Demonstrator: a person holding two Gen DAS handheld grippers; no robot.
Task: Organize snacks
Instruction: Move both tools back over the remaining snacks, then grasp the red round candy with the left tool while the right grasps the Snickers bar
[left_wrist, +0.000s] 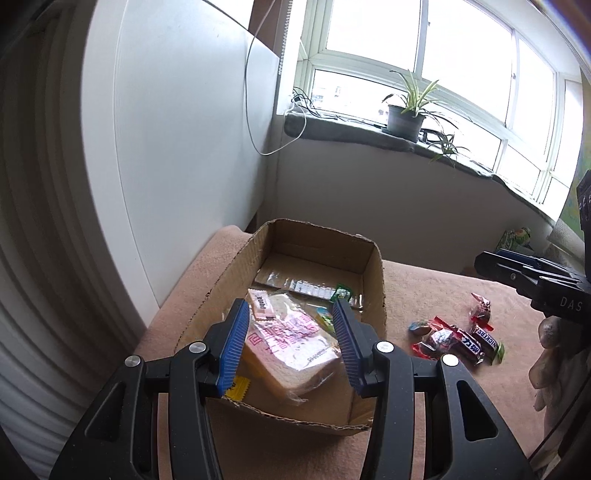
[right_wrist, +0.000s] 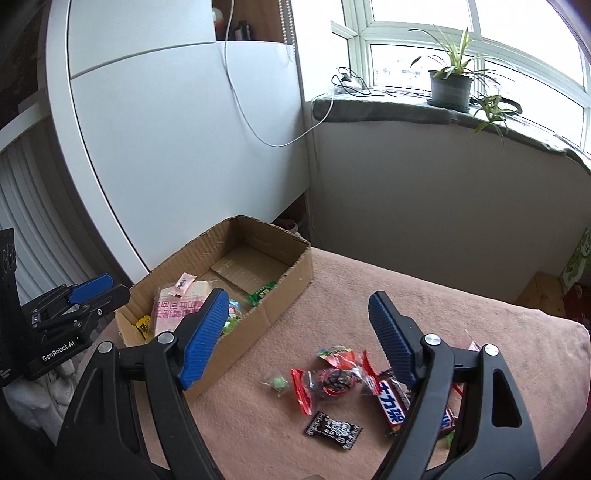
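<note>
An open cardboard box (left_wrist: 373, 280) (right_wrist: 291, 277) sits on the blanket-covered table. In it lie a bagged loaf of sliced bread (left_wrist: 295, 347) (right_wrist: 173, 310), a pink sachet (left_wrist: 260, 306), a green packet (left_wrist: 341, 293) and a yellow packet (left_wrist: 236, 387). To the right of the box lies a pile of wrapped candies (left_wrist: 454, 338) (right_wrist: 332, 376) with a Snickers bar (right_wrist: 389, 406) and a black packet (right_wrist: 332, 424). My left gripper (left_wrist: 290, 310) (right_wrist: 92, 290) hovers over the box's near left end, partly open and empty. My right gripper (right_wrist: 299, 306) (left_wrist: 480, 258) stands wide open and empty above the blanket, between box and candies.
A peach blanket (right_wrist: 461, 314) covers the table. A white cabinet (right_wrist: 166, 147) stands behind the box, with a hanging cable. The windowsill holds a potted plant (right_wrist: 450, 85). A green carton (right_wrist: 576, 262) is at the far right. A hand (left_wrist: 550, 332) holds the right gripper.
</note>
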